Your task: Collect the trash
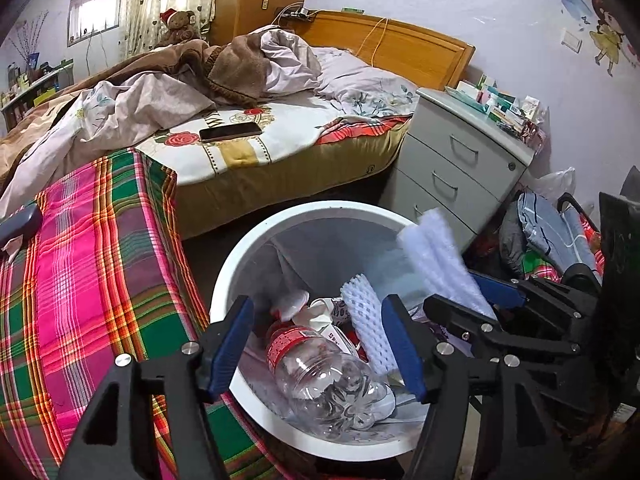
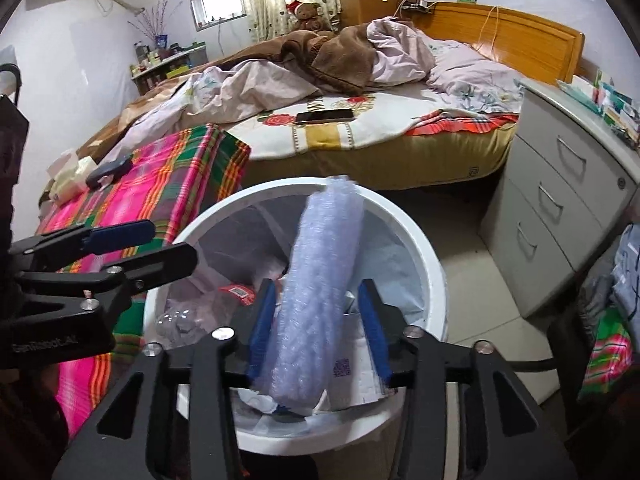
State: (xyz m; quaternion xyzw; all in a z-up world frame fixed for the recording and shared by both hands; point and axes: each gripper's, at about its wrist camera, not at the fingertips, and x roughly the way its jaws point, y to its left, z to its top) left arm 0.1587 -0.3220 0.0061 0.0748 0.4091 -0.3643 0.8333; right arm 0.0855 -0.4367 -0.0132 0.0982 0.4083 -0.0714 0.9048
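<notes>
A white bin (image 1: 222, 280) (image 2: 424, 240) with a liner stands on the floor beside the bed. Inside it lie a clear plastic bottle (image 1: 320, 376) (image 2: 176, 318) with a red label, a white foam net sleeve (image 1: 366, 320) and crumpled paper. My left gripper (image 1: 318, 350) hangs open over the bin, with the bottle lying below its blue pads, untouched. My right gripper (image 2: 318, 330) is open over the bin too. A blurred roll of bubble wrap (image 2: 316, 280) (image 1: 436, 260) stands between its pads; the right pad is clear of it.
A pink and green plaid blanket (image 1: 92, 280) lies left of the bin. A phone (image 1: 231, 132) rests on the bed (image 1: 280, 152). A grey drawer unit (image 1: 460, 168) stands right of the bed, with clothes and bags (image 1: 548, 232) piled in front of it.
</notes>
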